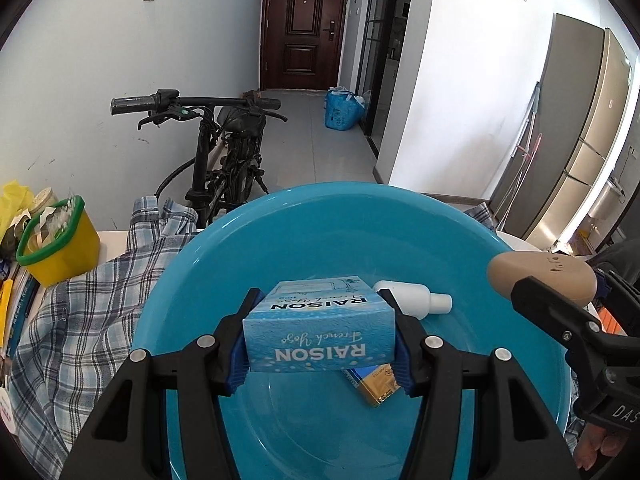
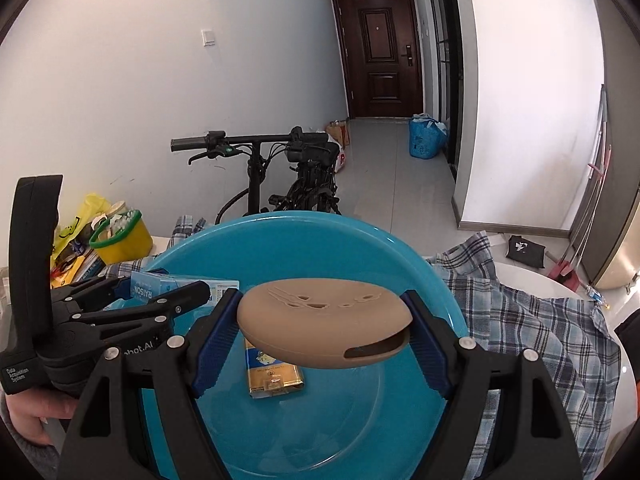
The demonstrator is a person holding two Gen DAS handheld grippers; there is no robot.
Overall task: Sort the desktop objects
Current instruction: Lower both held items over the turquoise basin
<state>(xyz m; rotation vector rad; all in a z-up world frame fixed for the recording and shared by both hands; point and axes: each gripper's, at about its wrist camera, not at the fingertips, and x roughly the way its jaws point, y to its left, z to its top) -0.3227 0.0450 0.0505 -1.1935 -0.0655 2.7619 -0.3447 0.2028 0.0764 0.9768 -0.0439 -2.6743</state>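
Left wrist view first: the left gripper (image 1: 322,336) is clamped on a light blue "RAISON" box (image 1: 320,330), blue pads pressed flat against both of its short ends, so the jaws are only as wide as the box. The box hangs over the inside of a big teal basin (image 1: 192,280). Down in the basin there's a white bottle (image 1: 416,300) lying on its side just behind the box toward the basin's far wall, and a blue-and-gold pack (image 1: 376,386) lying flat under the box's right end. On the right edge of this view the other gripper comes in carrying a tan oval case (image 1: 540,276). The basin sits on a plaid shirt (image 1: 80,312) spread over the table, and a yellow bin with a green rim (image 1: 60,240) stands at the table's far left corner.

Right wrist view: the right gripper (image 2: 326,328) is gripping the tan oval case (image 2: 324,320) across its long ends, jaws spread pretty wide, both pads touching it. It's also held over the basin (image 2: 400,248), right above the blue-and-gold pack (image 2: 274,376) on the basin floor. On the left, the left gripper (image 2: 168,292) shows up holding the RAISON box (image 2: 146,286) near the basin's left rim. The person's hand (image 2: 36,408) is at the lower left.
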